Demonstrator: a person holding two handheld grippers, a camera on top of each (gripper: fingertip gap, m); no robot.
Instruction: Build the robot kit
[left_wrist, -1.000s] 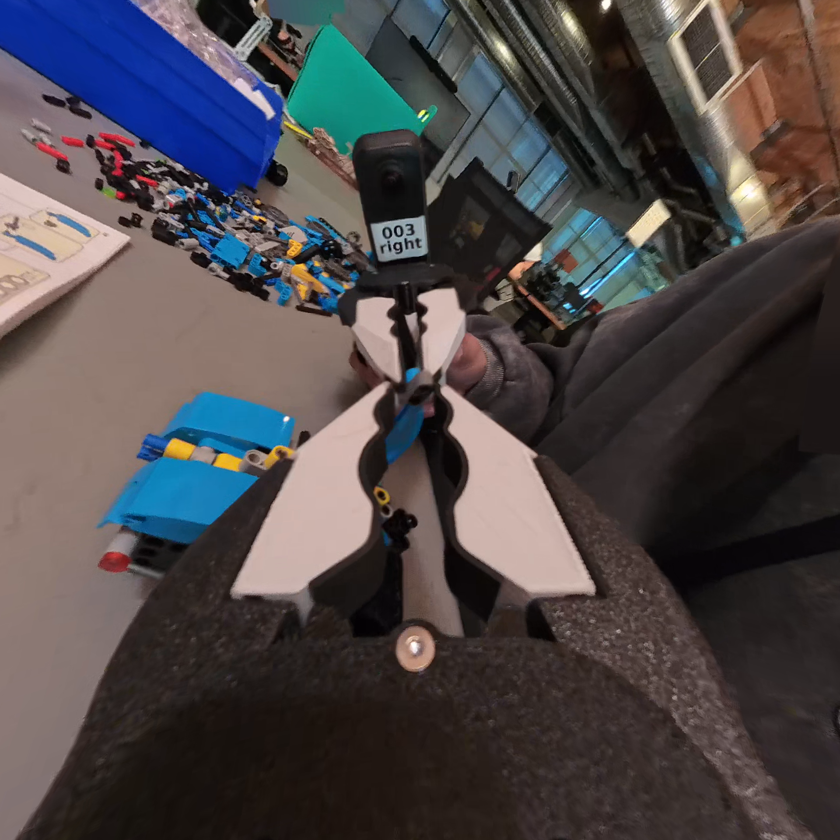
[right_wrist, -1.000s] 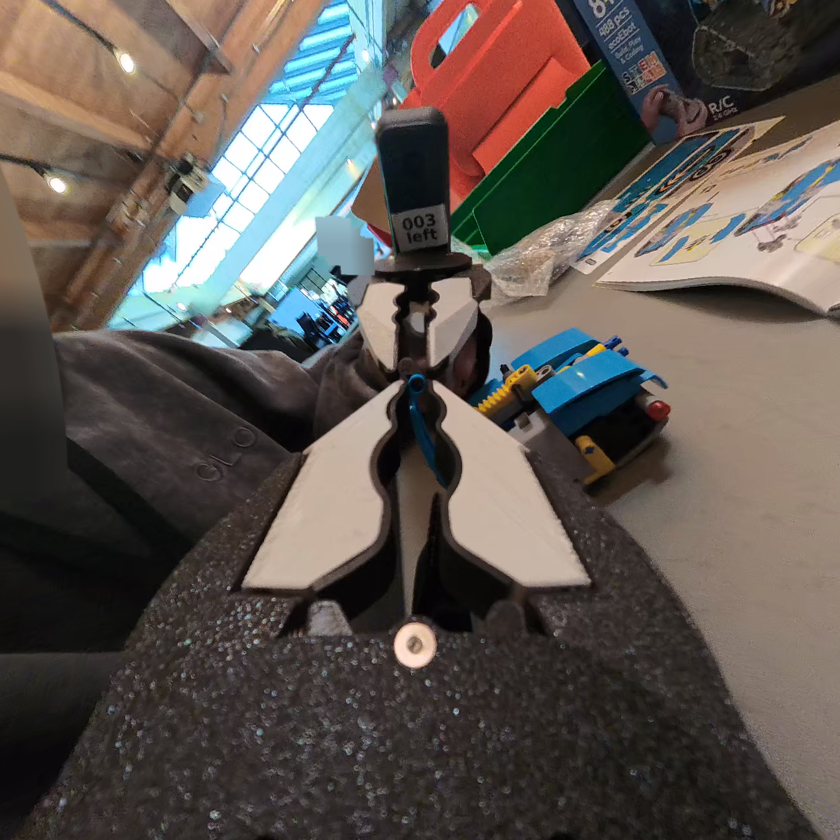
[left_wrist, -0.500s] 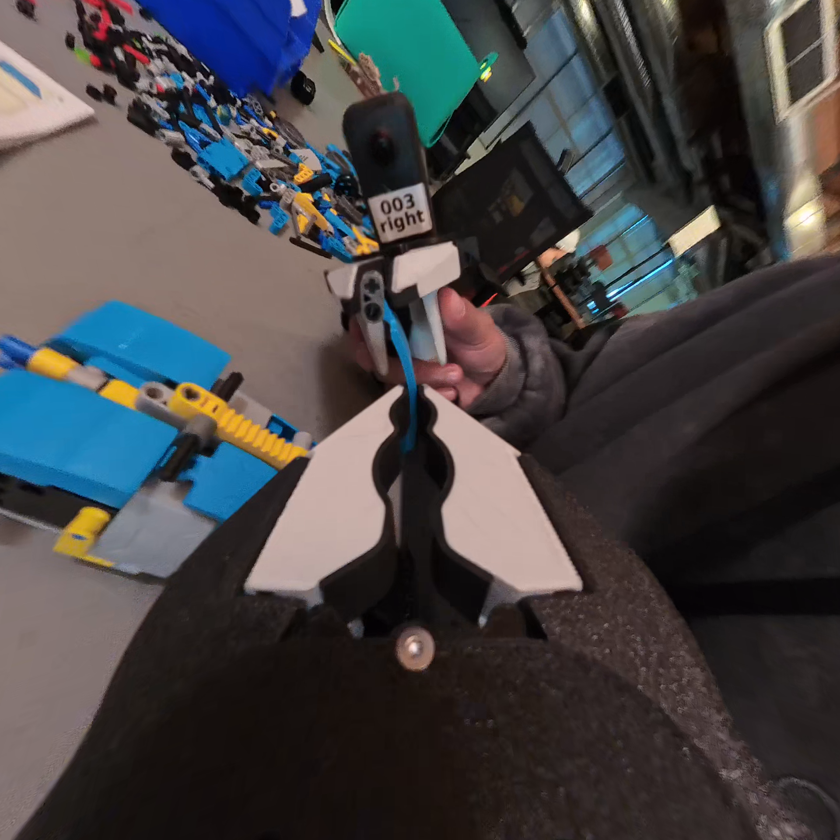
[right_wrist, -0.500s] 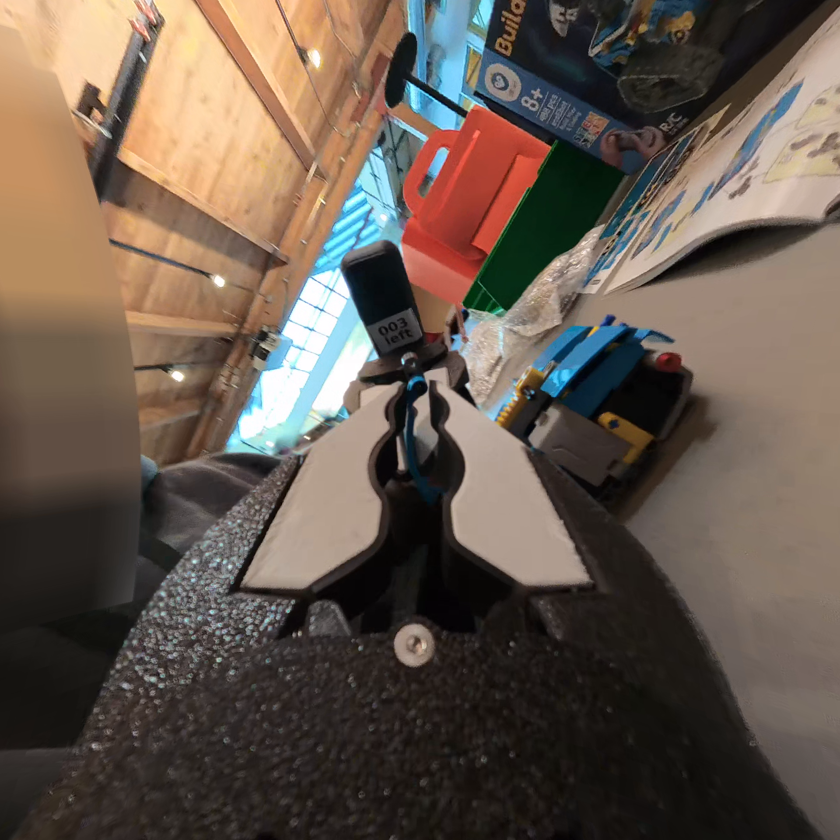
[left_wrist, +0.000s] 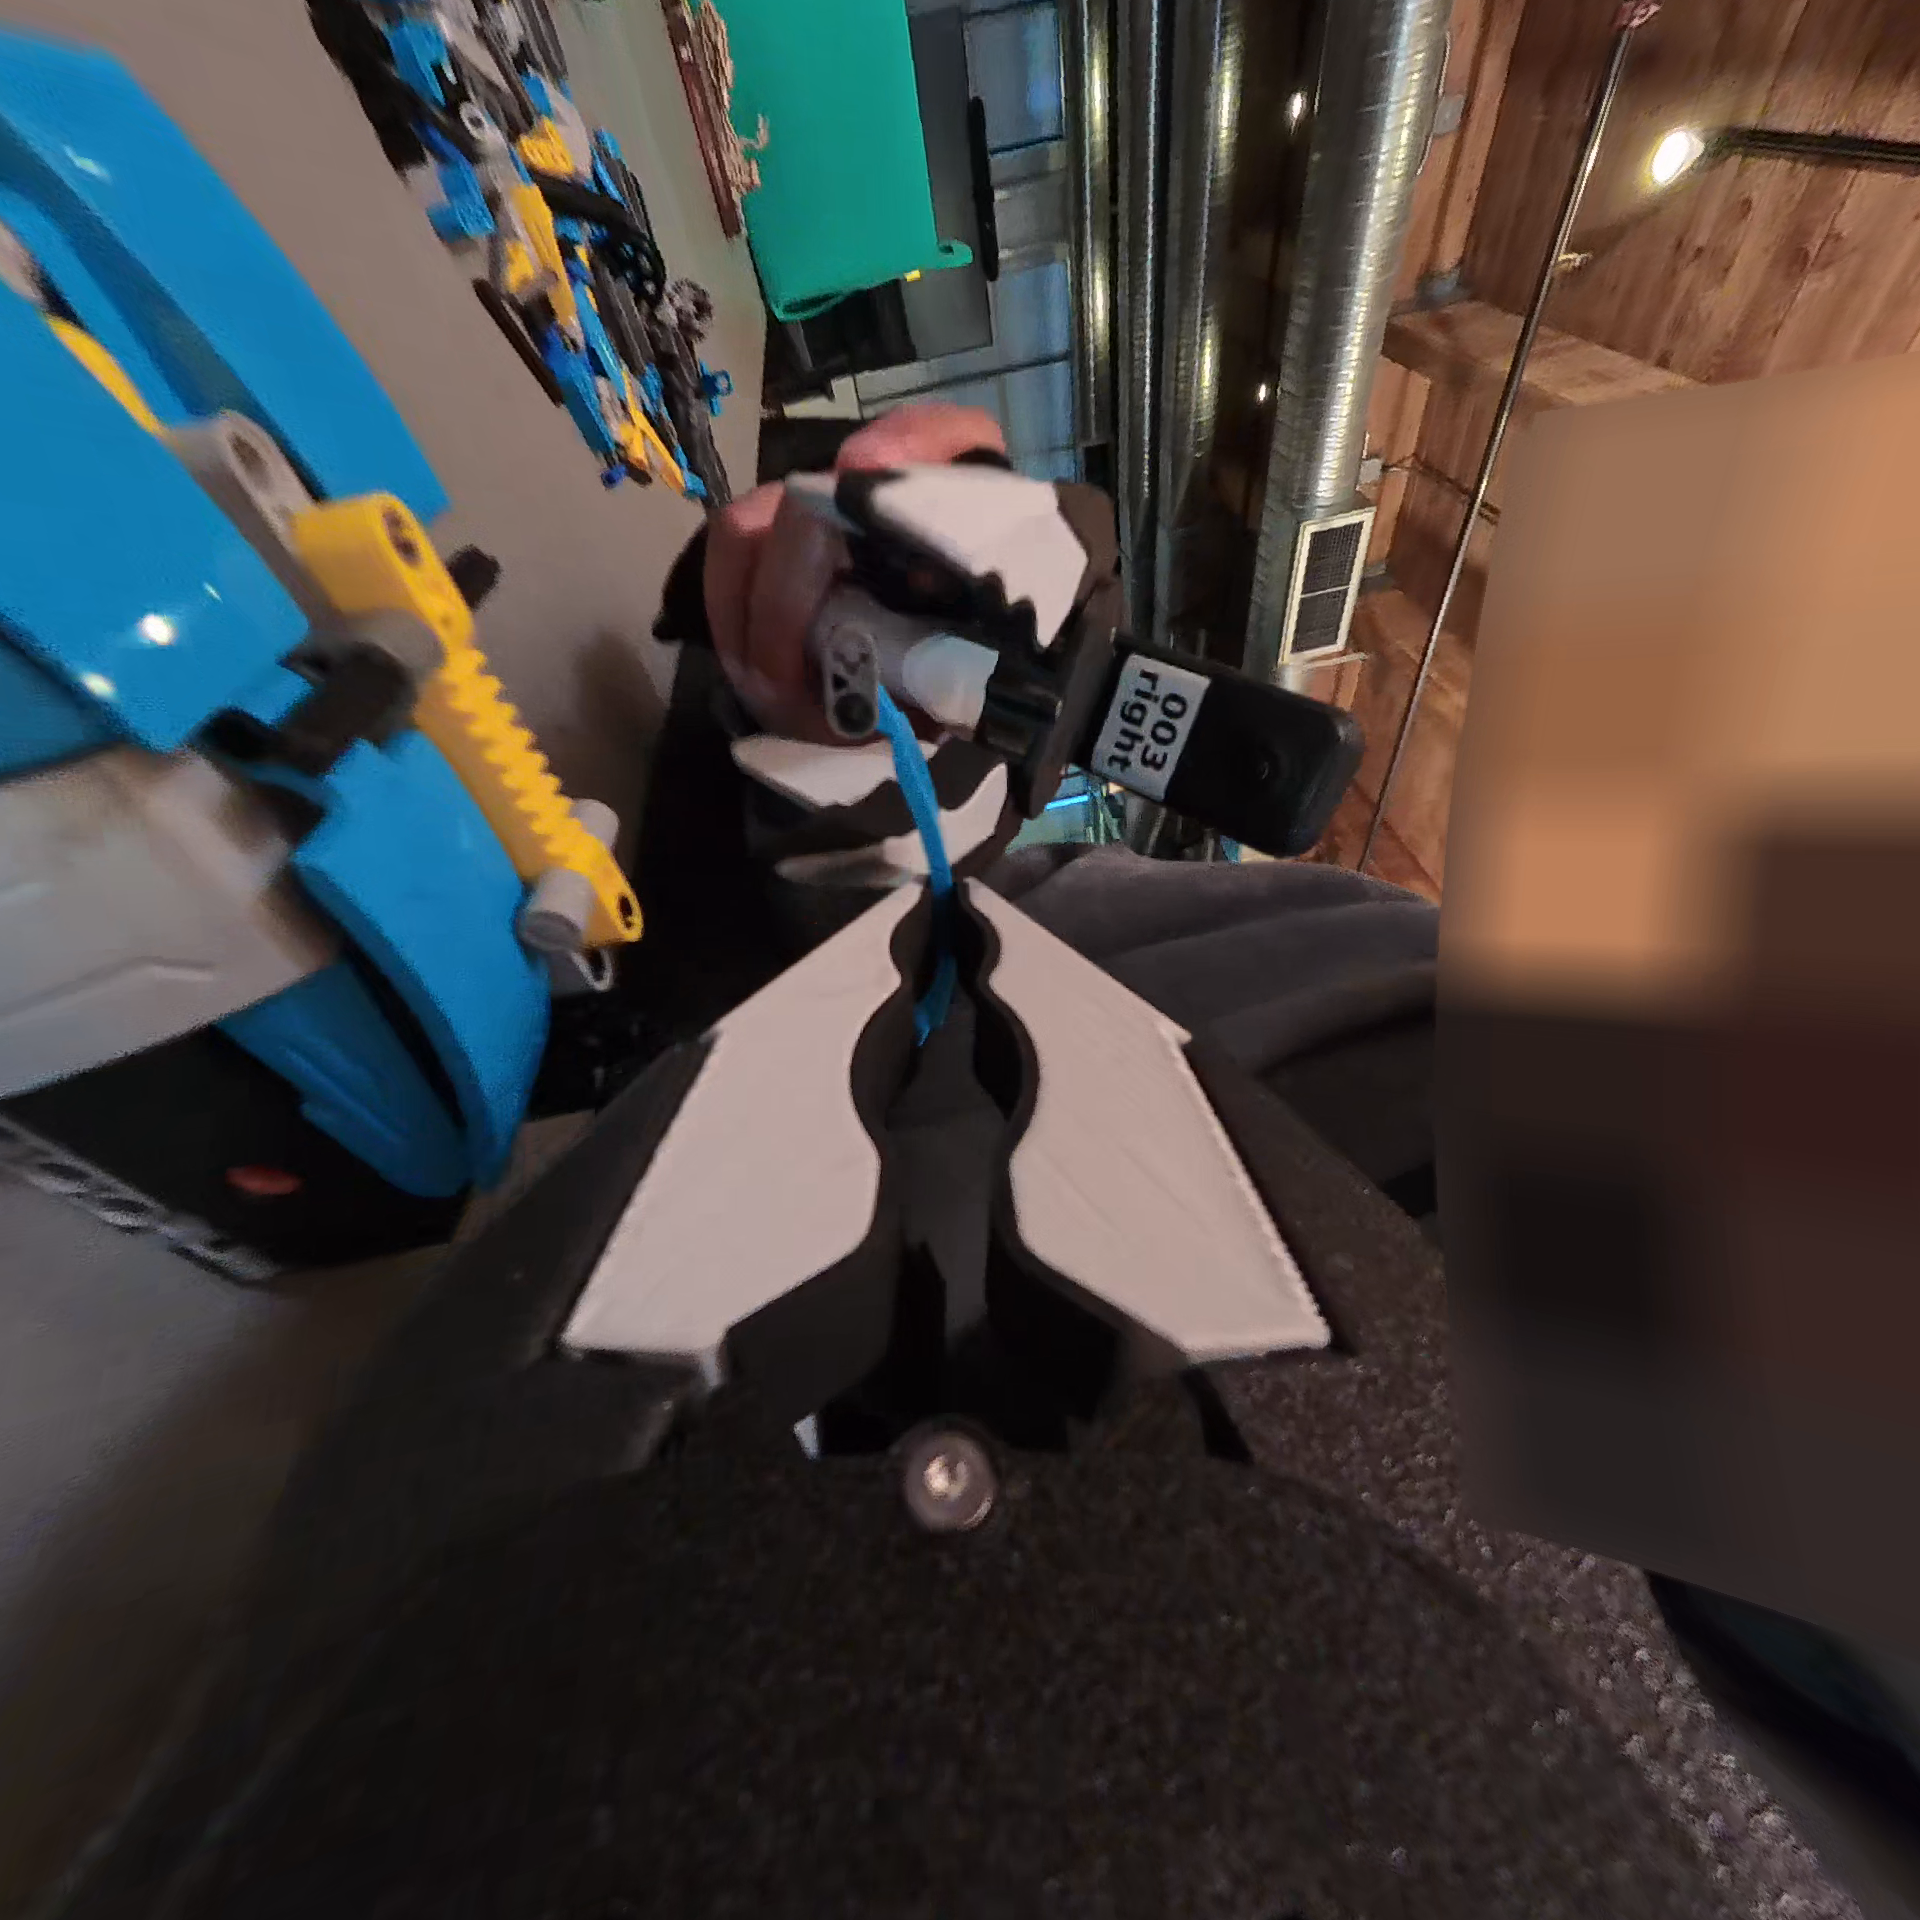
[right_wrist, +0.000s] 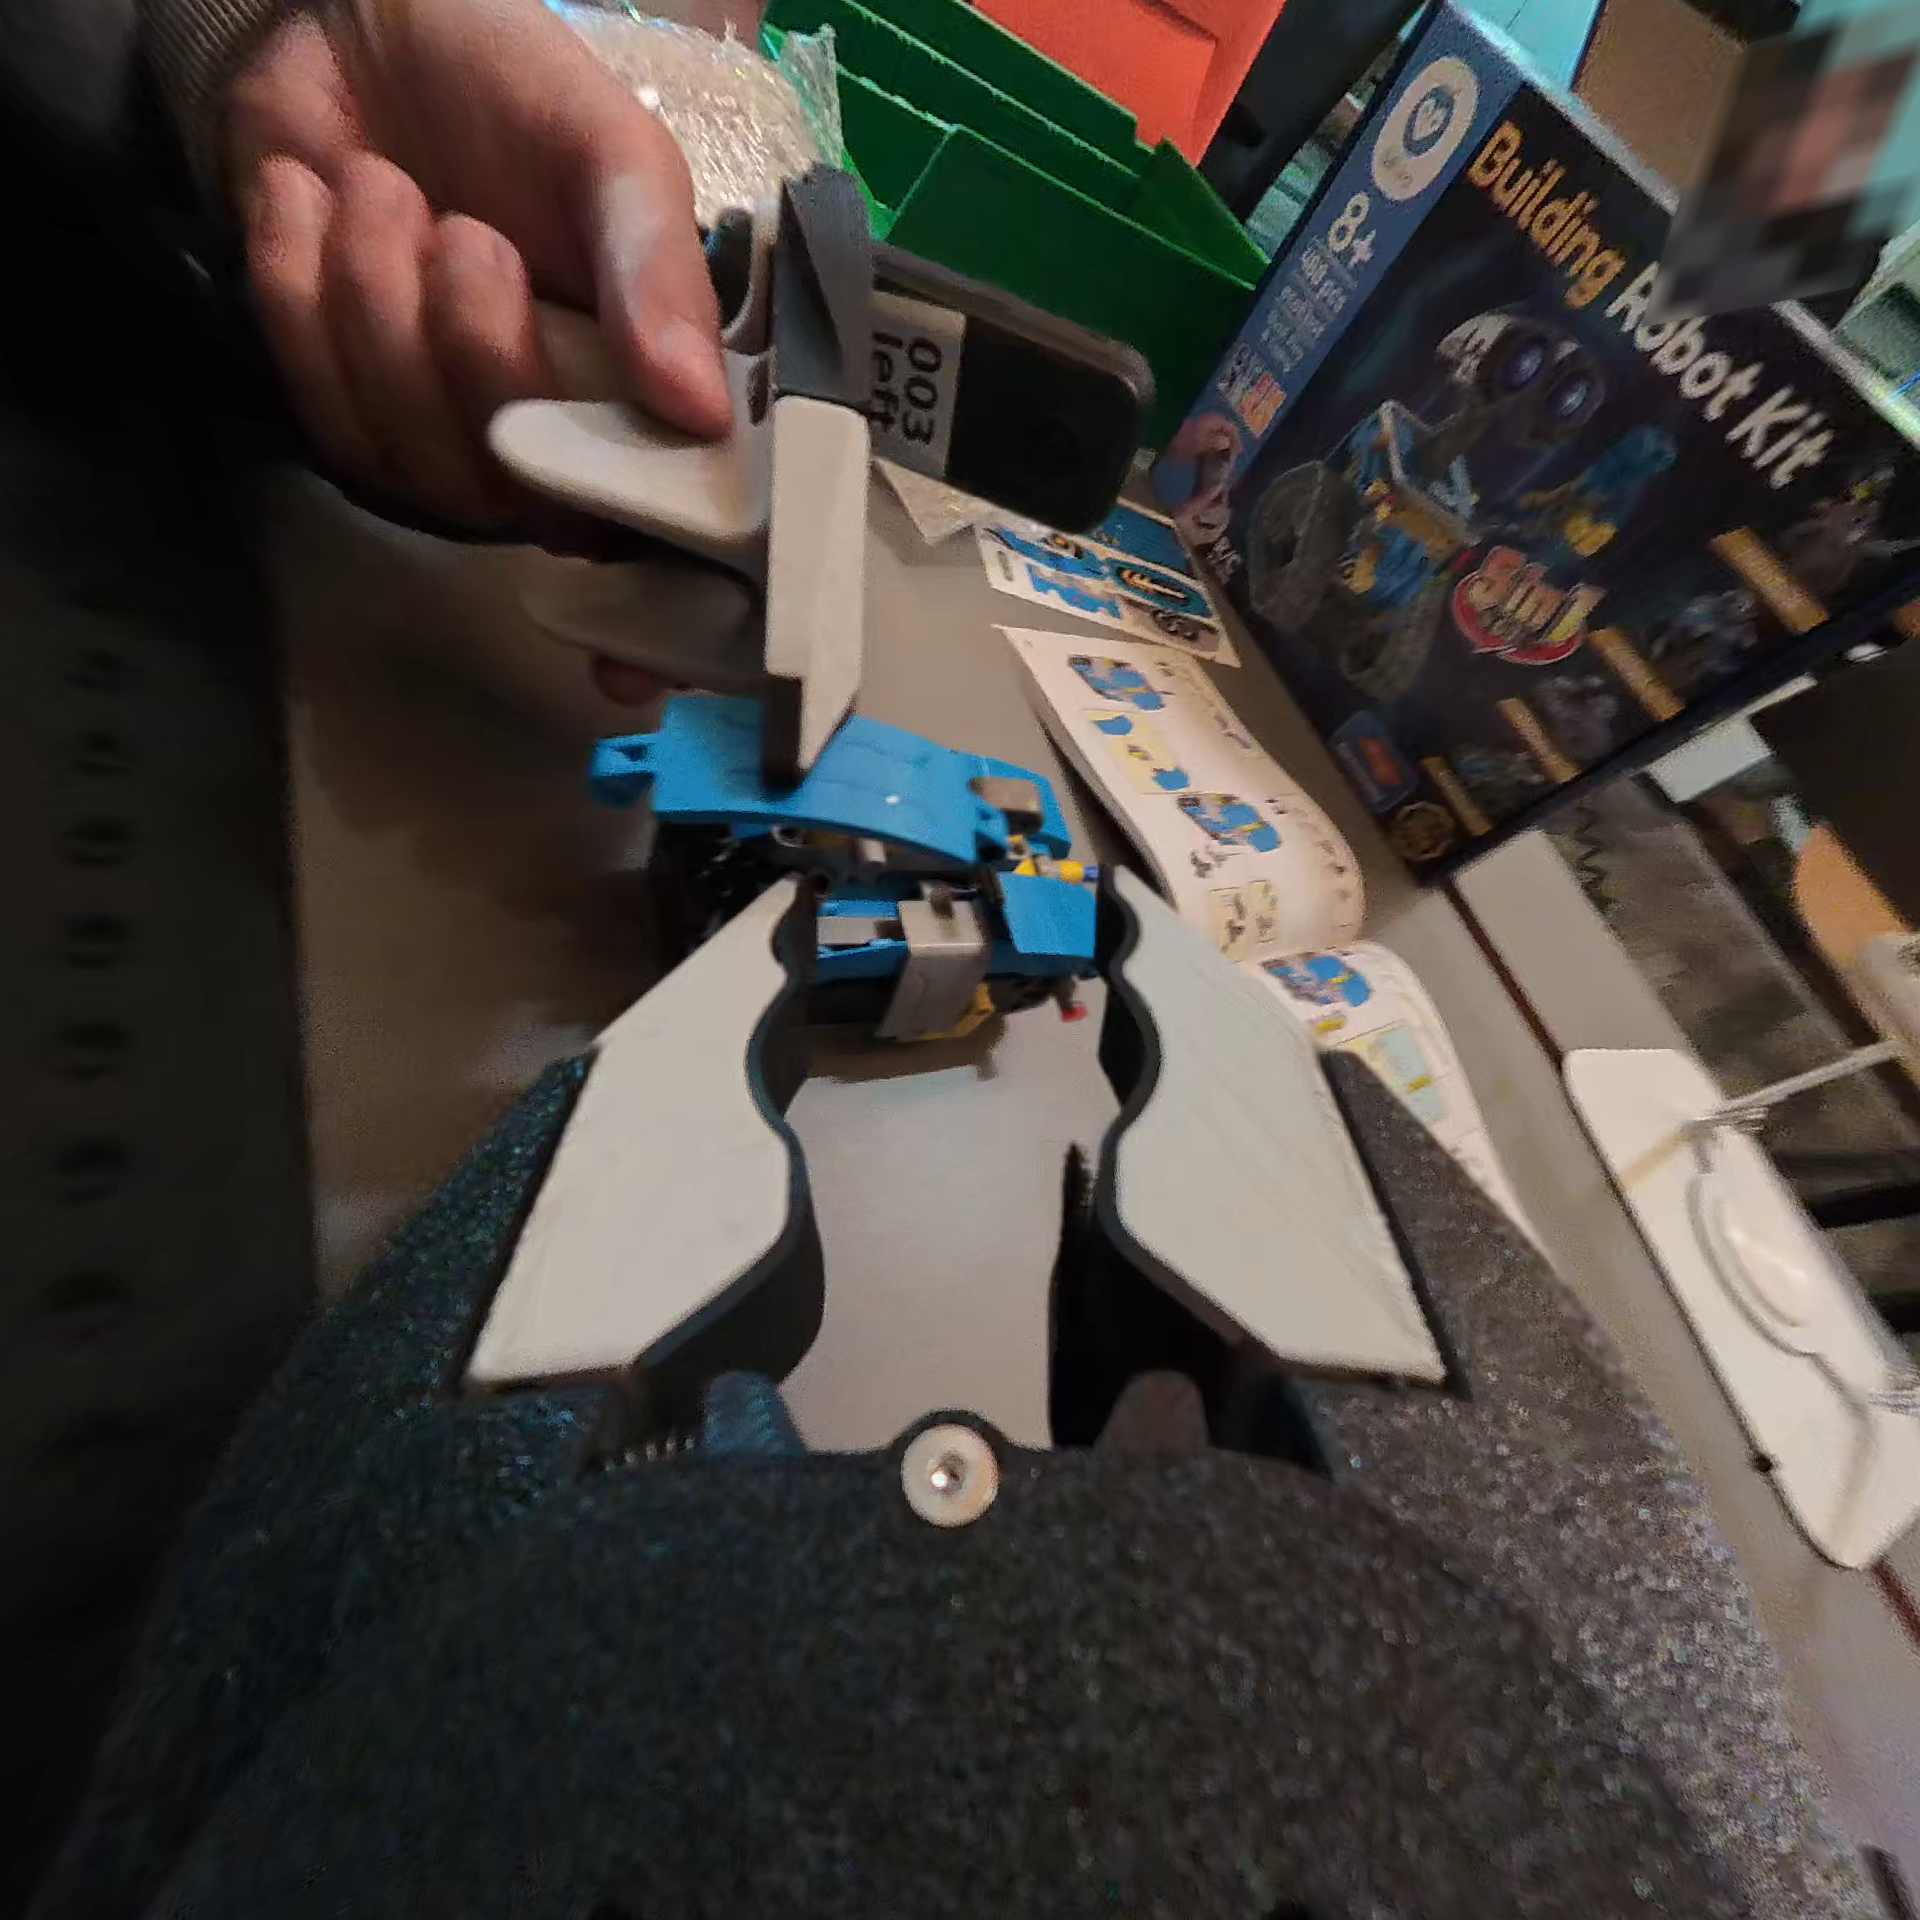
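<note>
My left gripper (left_wrist: 940, 896) is shut on a thin blue curved panel (left_wrist: 914, 790), seen edge-on; a small grey connector (left_wrist: 847, 675) sits on the panel's far end. In the right wrist view the left gripper (right_wrist: 795, 743) holds this panel (right_wrist: 883, 790) just above a blue, grey and yellow brick vehicle (right_wrist: 935, 956) on the table. My right gripper (right_wrist: 951, 914) is open and holds nothing, its fingertips on either side of the vehicle's near end. In the left wrist view the right gripper (left_wrist: 883, 665) is open around the panel's far end. The vehicle (left_wrist: 156, 644) fills the left.
A dark kit box (right_wrist: 1507, 468), an open instruction booklet (right_wrist: 1195, 800) and green bins (right_wrist: 1039, 208) stand behind the vehicle. A white flat object (right_wrist: 1714, 1299) lies at the right. Loose bricks (left_wrist: 582, 260) lie farther off on the grey table (right_wrist: 935, 1195). A person's hand (right_wrist: 447, 291) grips the left gripper. My hands' fingertips stand some 4 cm from each other.
Both grippers were shut on the blue panel half a second ago. My right gripper has since opened and let go; the left keeps the panel. Both grippers have rolled over and come down close to the vehicle.
</note>
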